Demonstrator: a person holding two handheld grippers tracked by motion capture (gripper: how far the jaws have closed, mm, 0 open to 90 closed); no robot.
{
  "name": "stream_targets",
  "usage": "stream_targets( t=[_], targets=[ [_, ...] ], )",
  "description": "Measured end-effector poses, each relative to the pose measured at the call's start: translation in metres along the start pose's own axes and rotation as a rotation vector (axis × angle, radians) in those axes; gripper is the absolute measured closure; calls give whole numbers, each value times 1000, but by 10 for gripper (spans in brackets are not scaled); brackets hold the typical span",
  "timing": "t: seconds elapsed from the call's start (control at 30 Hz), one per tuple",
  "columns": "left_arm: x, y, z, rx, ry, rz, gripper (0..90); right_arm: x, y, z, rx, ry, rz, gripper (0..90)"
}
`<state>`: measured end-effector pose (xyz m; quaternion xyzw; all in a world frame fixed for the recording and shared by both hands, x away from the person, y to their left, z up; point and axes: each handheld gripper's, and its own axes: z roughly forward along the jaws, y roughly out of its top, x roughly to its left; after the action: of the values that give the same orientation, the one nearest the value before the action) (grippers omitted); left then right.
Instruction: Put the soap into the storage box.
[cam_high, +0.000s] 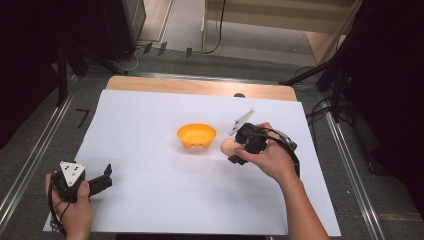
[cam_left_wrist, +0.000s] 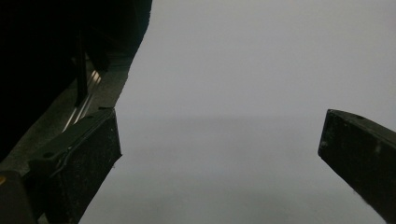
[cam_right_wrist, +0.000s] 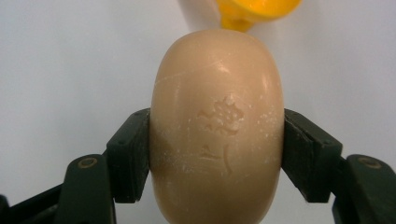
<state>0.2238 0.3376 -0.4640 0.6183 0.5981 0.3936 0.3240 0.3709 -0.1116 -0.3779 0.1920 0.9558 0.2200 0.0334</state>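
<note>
An oval beige bar of soap (cam_right_wrist: 217, 126) with a stamped mark is clamped between the two black jaws of my right gripper (cam_right_wrist: 217, 154). In the high view the soap (cam_high: 229, 146) is held above the white sheet, just right of a small orange bowl (cam_high: 196, 135), with the right gripper (cam_high: 234, 151) behind it in the person's hand. The orange bowl's (cam_right_wrist: 254, 11) rim shows beyond the soap at the top of the right gripper view. My left gripper (cam_high: 106, 175) rests near the sheet's front left corner, its jaws wide apart over bare white paper (cam_left_wrist: 224, 116) with nothing between them.
A white sheet (cam_high: 150, 190) covers most of the wooden table (cam_high: 200, 86). Metal rails run along both sides of the table. Dark stands and cables sit beyond the far edge, and black curtains close both sides.
</note>
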Motion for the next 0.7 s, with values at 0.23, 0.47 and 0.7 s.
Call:
stream_targets(
  t=[0.23,0.47,0.7],
  targets=[
    [-3,0,0,2,11,28,0,-9,21,13,9,27,-53,332],
    [-2,0,0,2,4,24,0,-11,42,18,6,21,-120,331],
    [-2,0,1,7,7,23,0,-15,62,24,-2,34,-184,331]
  ],
)
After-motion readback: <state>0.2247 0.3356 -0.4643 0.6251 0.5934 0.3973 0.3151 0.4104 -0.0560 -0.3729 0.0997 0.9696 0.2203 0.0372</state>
